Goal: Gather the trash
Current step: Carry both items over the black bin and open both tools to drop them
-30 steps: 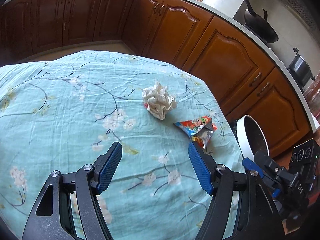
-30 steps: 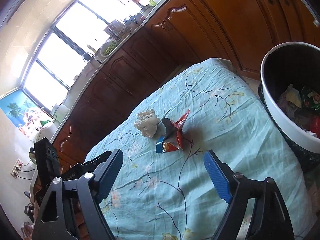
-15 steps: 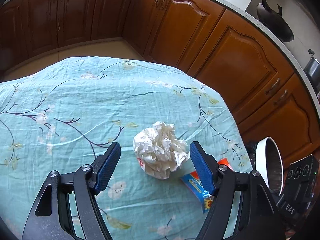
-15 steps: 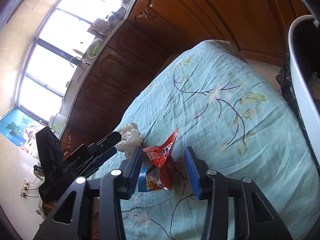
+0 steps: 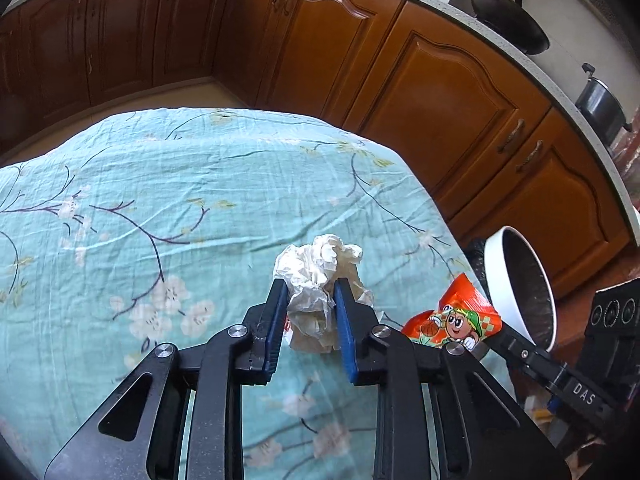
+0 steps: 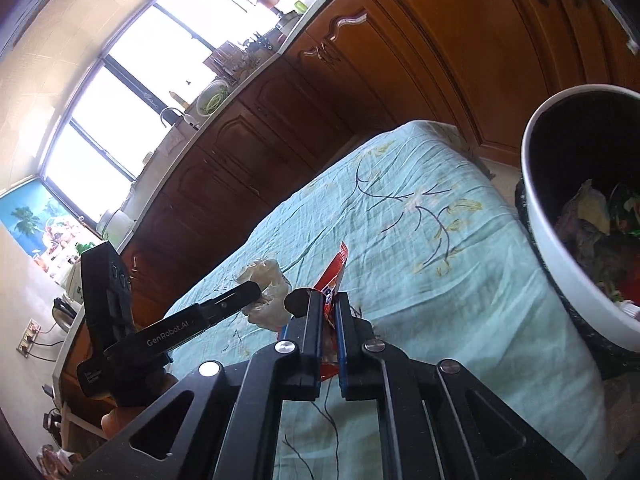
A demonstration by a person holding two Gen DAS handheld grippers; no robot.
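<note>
Right now I have one piece of trash in each gripper, both down on the table with the blue flowery cloth (image 5: 168,184). My left gripper (image 5: 308,292) is closing on the crumpled paper ball (image 5: 316,276), and the blue pads (image 5: 340,312) already squeeze it on both sides. My right gripper (image 6: 329,304) has its jaws pinched almost flat on the snack wrapper (image 6: 334,276), near one end. I think both things are very light. The paper ball is soft and squashy, so it will just crush a bit, and the middle is a good place to hold it. The wrapper (image 5: 454,320) is thin, shiny and crinkly, red and orange with a cartoon face, and I think it could slip, so a tight pinch on a folded part is best. The white trash bin (image 6: 552,240) stands just past the table edge on my right, round and smooth, with a dark bag inside and some trash already in it.
</note>
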